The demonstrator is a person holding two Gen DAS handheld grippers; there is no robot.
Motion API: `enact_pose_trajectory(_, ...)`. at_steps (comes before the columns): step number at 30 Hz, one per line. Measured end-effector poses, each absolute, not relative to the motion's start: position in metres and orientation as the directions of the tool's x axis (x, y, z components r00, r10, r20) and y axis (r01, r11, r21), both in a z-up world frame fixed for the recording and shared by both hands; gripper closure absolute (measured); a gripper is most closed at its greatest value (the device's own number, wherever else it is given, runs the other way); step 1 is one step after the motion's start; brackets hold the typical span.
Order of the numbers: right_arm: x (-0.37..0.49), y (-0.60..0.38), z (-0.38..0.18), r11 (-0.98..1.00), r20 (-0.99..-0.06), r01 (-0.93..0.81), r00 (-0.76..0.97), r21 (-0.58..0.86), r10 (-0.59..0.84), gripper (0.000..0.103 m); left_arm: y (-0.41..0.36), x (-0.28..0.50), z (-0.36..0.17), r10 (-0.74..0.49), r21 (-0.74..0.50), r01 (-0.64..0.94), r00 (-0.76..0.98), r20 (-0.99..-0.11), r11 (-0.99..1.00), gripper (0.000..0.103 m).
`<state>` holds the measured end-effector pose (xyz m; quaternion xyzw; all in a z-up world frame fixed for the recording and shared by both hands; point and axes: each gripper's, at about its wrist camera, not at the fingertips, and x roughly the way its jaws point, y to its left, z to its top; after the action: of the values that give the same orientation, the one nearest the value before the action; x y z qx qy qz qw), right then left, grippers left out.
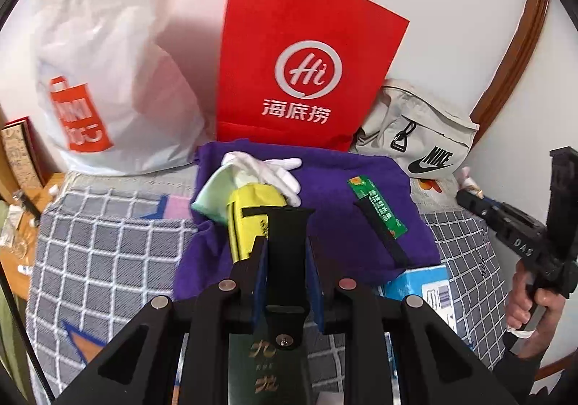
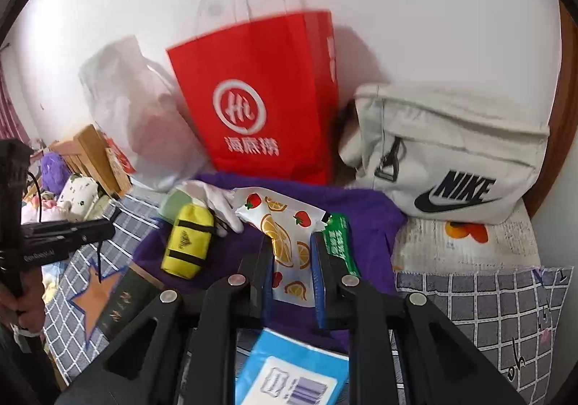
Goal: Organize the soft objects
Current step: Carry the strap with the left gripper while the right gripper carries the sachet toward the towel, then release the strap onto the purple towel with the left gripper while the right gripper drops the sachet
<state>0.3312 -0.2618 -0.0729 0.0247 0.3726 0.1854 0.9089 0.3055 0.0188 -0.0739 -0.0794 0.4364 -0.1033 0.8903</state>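
Tongs first: the left tongs [image 1: 287,253] are clenched on a black strap [image 1: 285,224] running straight up the frame's middle, yellow pouch [image 1: 249,220] just left of it. Right tongs [image 2: 292,260] grip a fruit-print packet [image 2: 285,235], long axis leaning toward upper left. Both sit over the purple cloth [image 1: 343,184] on the bed, green sachet [image 2: 337,238] beside them; red paper bag [image 1: 307,61] and Nike bag [image 2: 451,152] stand behind.
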Motion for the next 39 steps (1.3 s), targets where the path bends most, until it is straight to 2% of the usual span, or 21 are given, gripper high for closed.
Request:
enact_pose_trajectory(6,0.352,-0.27,-0.098,0.935,-0.703,-0.299,0.624,0.189,0.341,0.085,0.001,0.335,-0.096,-0.282,-0.249,0.136,0.556,-0.782,0.959,0.083)
enact_pose_trajectory(21,0.387,-0.272,-0.16,0.948,-0.816,-0.269,0.5,0.171,0.289,0.085,-0.021,0.384,-0.138,-0.261,-0.219,0.143,0.464,-0.846,0.965,0.083)
enact_pose_trajectory(31,0.395,-0.263,-0.183,0.944,-0.852,-0.287,0.44,0.164,0.282,0.084,-0.031,0.399,-0.158,-0.268,-0.223,0.156,0.408,-0.873,0.962,0.082)
enact_pose_trajectory(37,0.398,-0.262,-0.19,0.944,-0.863,-0.28,0.417,0.177,0.285,0.081,-0.036,0.402,-0.163,-0.271,-0.227,0.156,0.392,-0.879,0.961,0.082)
enact_pose_trajectory(39,0.398,-0.261,-0.189,0.945,-0.864,-0.278,0.419,0.17,0.279,0.075,-0.035,0.403,-0.164,-0.279,-0.237,0.153,0.388,-0.879,0.959,0.082)
